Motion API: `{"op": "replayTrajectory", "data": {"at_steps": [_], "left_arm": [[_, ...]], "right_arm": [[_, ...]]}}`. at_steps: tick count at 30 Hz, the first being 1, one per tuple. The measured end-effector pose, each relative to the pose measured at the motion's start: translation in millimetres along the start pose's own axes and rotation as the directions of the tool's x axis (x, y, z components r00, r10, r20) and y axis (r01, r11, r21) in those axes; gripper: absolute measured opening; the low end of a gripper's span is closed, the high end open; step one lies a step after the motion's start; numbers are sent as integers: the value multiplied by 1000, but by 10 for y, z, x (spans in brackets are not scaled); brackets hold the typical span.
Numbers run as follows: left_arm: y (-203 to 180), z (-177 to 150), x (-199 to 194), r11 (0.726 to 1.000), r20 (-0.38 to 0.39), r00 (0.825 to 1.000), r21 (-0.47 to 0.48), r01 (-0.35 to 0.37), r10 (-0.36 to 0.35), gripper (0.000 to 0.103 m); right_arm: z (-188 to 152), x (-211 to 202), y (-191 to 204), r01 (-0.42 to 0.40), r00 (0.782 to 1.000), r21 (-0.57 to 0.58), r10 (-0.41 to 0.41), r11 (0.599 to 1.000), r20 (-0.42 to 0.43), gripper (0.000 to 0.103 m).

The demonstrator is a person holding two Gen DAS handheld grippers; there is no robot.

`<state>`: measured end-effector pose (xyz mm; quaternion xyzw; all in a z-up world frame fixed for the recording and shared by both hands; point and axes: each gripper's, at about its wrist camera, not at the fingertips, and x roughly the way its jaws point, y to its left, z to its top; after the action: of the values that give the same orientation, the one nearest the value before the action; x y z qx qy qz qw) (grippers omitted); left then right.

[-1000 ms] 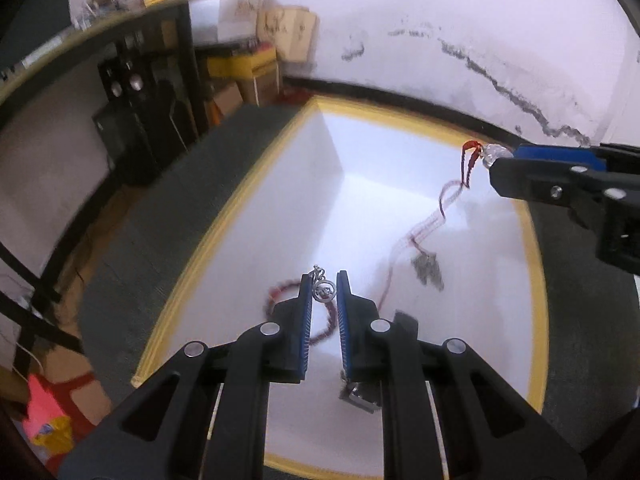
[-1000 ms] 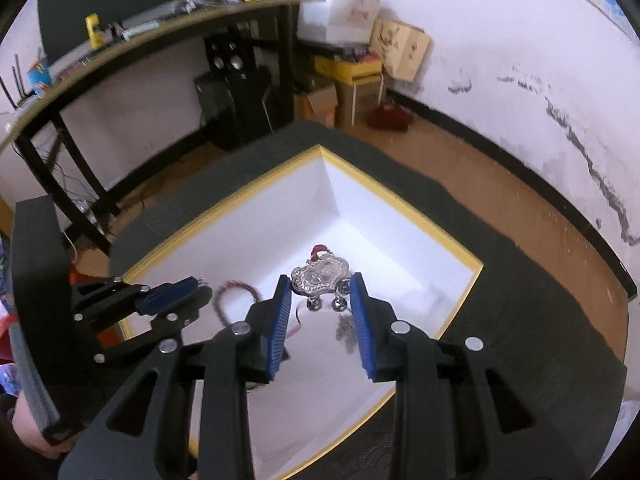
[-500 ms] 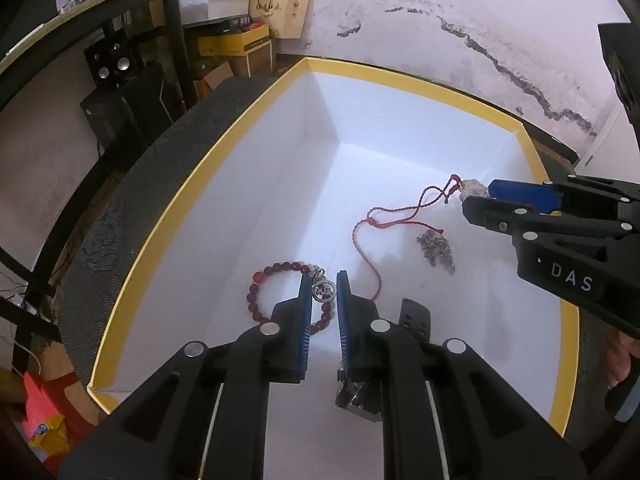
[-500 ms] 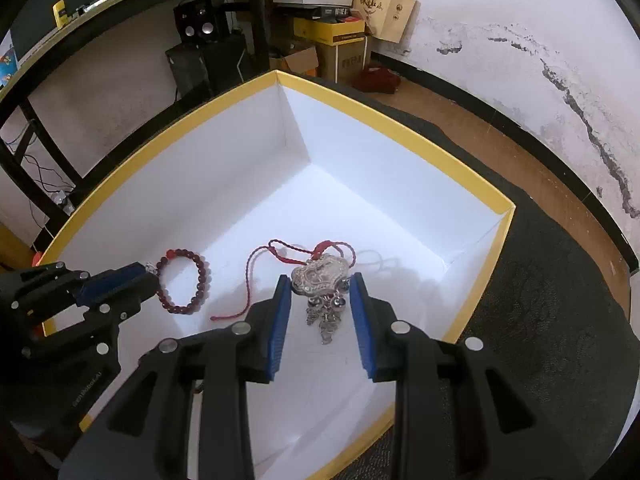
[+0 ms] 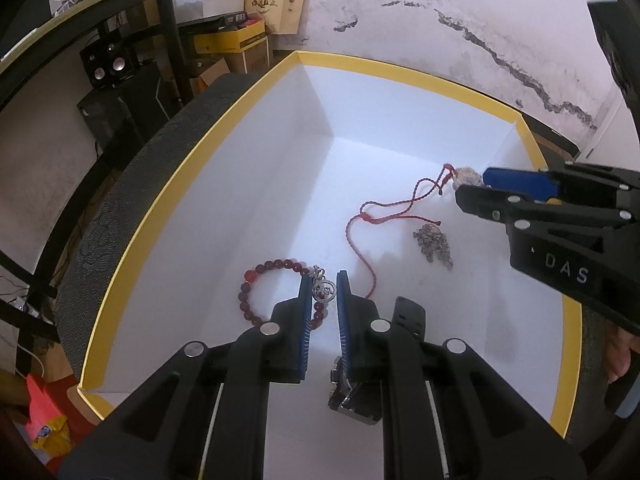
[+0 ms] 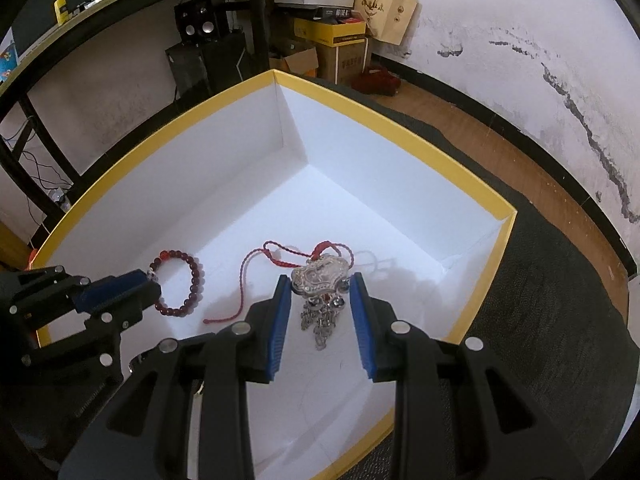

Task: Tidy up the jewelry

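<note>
The left gripper pinches a small silver charm between its blue pads; the charm belongs to a dark red bead bracelet lying on the white floor of the box just ahead and to the left of the fingers. The near beads are hidden behind the left finger. A metal object under the gripper's right side is too cut off to identify.

The right gripper clamps a silver lock-shaped pendant at its fingertips. Silver tassel chains hang from it down onto the box floor, and its red cord trails to the gripper's left, ending near the bracelet. Whether the pendant body touches the floor cannot be told.

Both pieces sit inside a white box with a yellow rim, on a dark mat. Beyond it are cardboard boxes, speakers and a cracked wall.

Compared with a second ago, both grippers are much lower in the box, and the cord that hung stretched now lies slack.
</note>
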<state>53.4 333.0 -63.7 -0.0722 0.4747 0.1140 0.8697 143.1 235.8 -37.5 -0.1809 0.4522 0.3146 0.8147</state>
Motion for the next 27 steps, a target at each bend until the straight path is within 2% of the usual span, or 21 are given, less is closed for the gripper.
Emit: {"op": "replayTrajectory", "data": {"at_steps": [8, 9, 10, 11, 12, 13, 15, 19, 27], "left_arm": [[-38, -2, 12, 1000, -3, 1000, 1, -5, 5, 12], [-42, -4, 5, 1000, -4, 1000, 0, -6, 6, 13], [-56, -1, -2, 1000, -3, 1000, -1, -7, 7, 21], [-71, 4, -15, 1000, -6, 1000, -3, -13, 13, 52], [-80, 12, -42, 1000, -10, 1000, -4, -20, 20, 77], [-97, 21, -114, 1000, 20, 999, -8, -30, 30, 98], [-146, 28, -218, 999, 71, 997, 8, -40, 39, 98], [-165, 38, -224, 1000, 56, 998, -20, -1, 2, 98], [-220, 56, -305, 1000, 76, 997, -29, -6, 8, 98]], "right_arm": [[43, -48, 10, 21, 1000, -23, -21, 1000, 13, 32], [57, -49, -3, 20, 1000, -19, -19, 1000, 8, 56], [66, -75, -21, 17, 1000, -8, -17, 1000, 18, 93], [67, -117, -30, 21, 999, -2, -21, 1000, 42, 97], [75, -178, -43, 33, 997, -1, -33, 999, 65, 97], [83, -215, -55, 35, 997, 0, -35, 999, 75, 97], [96, -285, -92, 25, 996, 13, -26, 1000, 91, 97], [78, -374, -114, 37, 994, 6, -37, 999, 98, 97], [0, -629, -235, 31, 990, 48, -37, 998, 137, 97]]}}
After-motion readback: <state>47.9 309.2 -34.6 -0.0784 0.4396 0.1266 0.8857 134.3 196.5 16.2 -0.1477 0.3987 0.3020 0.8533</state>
